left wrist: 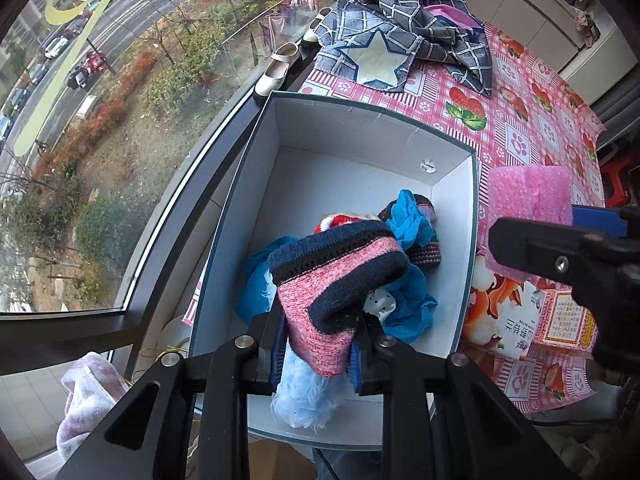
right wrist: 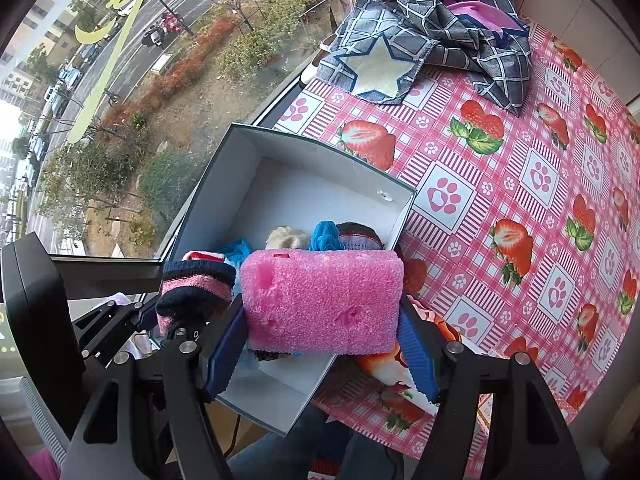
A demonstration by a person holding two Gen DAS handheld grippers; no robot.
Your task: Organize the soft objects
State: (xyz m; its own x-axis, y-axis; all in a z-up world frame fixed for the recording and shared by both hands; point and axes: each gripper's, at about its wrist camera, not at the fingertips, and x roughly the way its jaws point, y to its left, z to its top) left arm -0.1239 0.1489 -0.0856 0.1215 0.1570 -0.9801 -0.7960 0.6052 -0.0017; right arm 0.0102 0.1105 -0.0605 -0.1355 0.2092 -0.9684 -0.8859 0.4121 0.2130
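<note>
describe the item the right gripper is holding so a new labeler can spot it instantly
Start at the white open box on the strawberry tablecloth by the window. At its near right corner, the right hand-held gripper clamps a pink foam block. Unlike the knitted sock beside it, it is rectangular, porous, uniformly pink.

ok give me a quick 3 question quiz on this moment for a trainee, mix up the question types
1. True or false: the left gripper holds the pink foam block.
2. Multiple choice: where does the star-patterned cloth lie? A) in the white box B) on the strawberry tablecloth C) in the right gripper
3. Fill in: the knitted pink and navy sock is held above the ____.

Key: 1 false, the right jaws grip the foam. 2 B. 3 white box.
</note>
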